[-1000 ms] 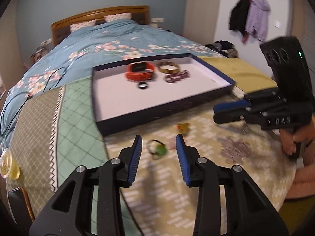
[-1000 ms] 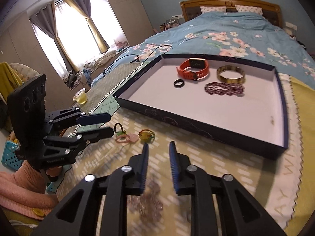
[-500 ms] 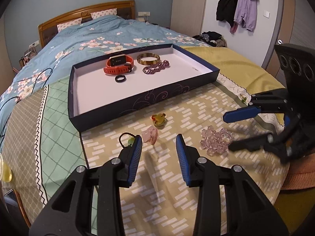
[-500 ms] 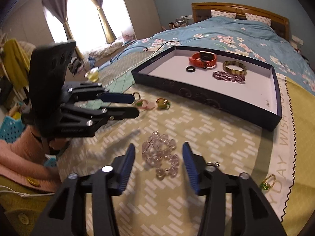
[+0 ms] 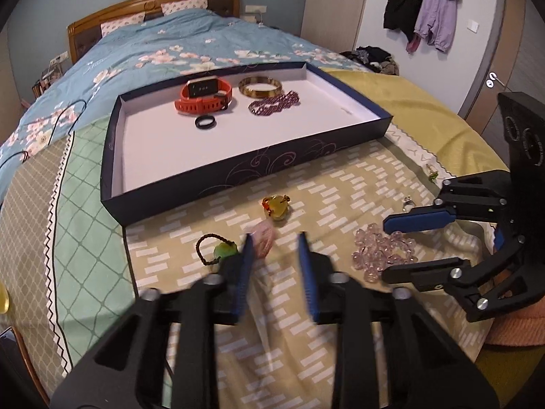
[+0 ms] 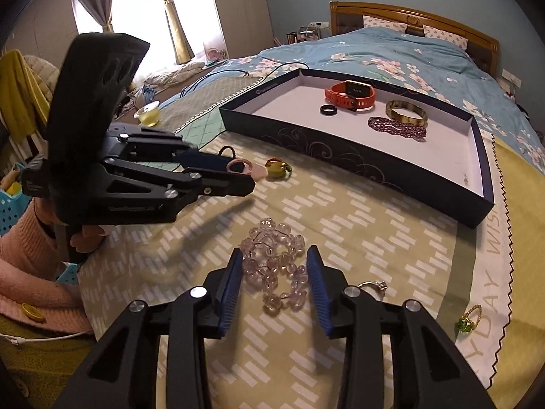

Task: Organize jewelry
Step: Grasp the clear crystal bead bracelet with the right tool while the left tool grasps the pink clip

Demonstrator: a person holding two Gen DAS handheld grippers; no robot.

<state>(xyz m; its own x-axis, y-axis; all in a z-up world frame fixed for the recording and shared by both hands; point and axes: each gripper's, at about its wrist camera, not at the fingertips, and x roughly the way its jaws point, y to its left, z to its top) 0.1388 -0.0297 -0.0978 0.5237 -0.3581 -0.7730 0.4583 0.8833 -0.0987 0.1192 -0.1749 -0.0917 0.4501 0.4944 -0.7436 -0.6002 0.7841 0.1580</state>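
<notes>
A dark blue tray [image 5: 259,167] [image 6: 374,167] holds an orange watch [image 5: 203,94], a gold bangle [image 5: 260,86], a purple bead chain [image 5: 274,103] and a black ring [image 5: 205,122]. On the mat in front lie a pink piece [image 5: 264,235], an amber ring [image 5: 276,206], a green charm on a black cord [image 5: 218,250] and a clear bead bracelet [image 5: 381,250] [image 6: 277,266]. My left gripper [image 5: 274,255] is open just short of the pink piece. My right gripper [image 6: 274,269] is open, its fingers on either side of the clear bead bracelet.
A silver ring [image 6: 373,286] and a green-stone ring [image 6: 470,320] lie on the mat right of my right gripper. A bed with a blue floral cover [image 5: 190,51] runs behind the tray. A yellow cup [image 6: 148,114] stands at the far left.
My right gripper has opened wide and come down around the clear bead bracelet. My left gripper has moved forward toward the pink piece.
</notes>
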